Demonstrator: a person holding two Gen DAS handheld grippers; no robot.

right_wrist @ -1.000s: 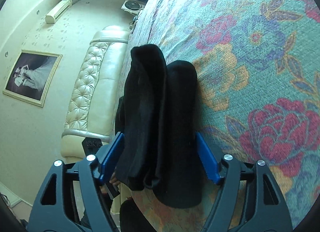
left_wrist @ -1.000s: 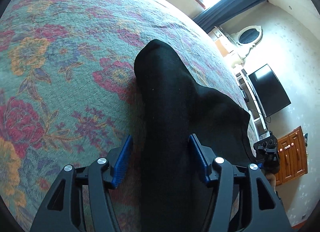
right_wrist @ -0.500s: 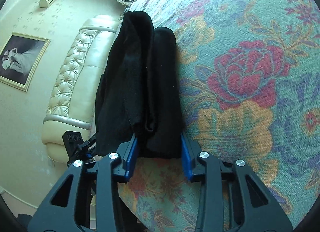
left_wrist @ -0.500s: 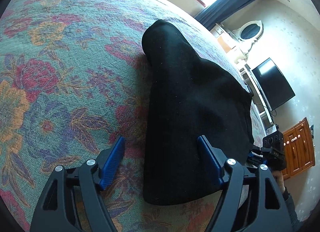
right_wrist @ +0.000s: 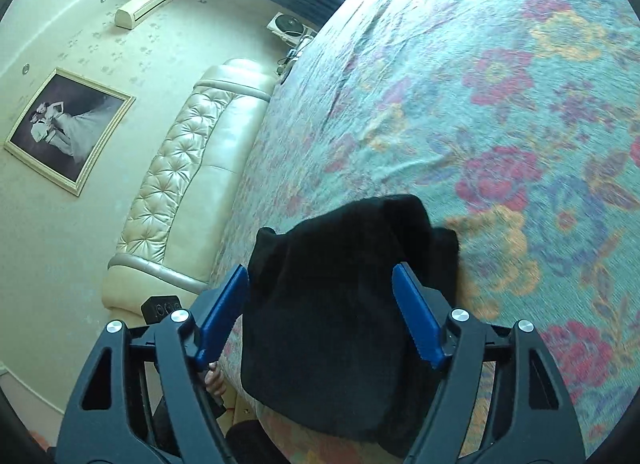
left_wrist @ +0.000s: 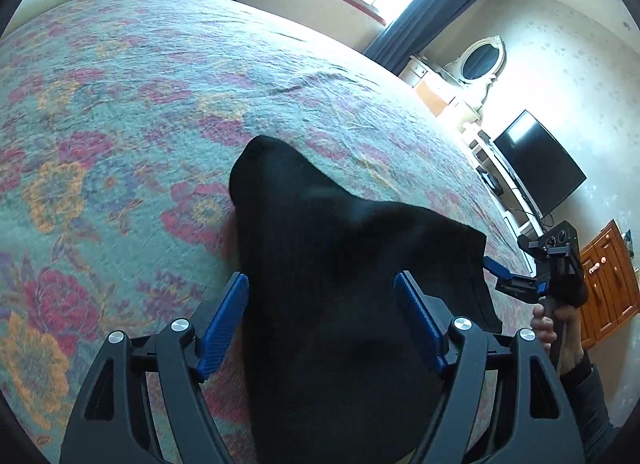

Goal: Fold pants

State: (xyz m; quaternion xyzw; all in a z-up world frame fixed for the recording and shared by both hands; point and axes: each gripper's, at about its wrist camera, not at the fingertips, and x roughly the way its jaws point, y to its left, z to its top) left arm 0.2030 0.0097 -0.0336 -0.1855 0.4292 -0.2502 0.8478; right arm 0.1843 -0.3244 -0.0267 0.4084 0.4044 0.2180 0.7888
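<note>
The black pants lie folded into a thick bundle on the floral bedspread. My left gripper hovers over the bundle's near end. Its jaws are opening, with cloth between the blue pads but not pinched. In the right wrist view the same pants sit between the pads of my right gripper. Those jaws are opening too and do not squeeze the cloth. The right gripper also shows at the bundle's far right corner, with a person's hand on it.
The bedspread stretches far beyond the bundle. A cream tufted headboard and a framed picture stand on one side. On the other side are a television, a mirrored dresser and a wooden cabinet.
Half a second ago the right jaws were pinched on the bundle's near edge; now they stand wide. The left jaws have widened. Both grippers have risen and drawn back, so more of the bed shows.
</note>
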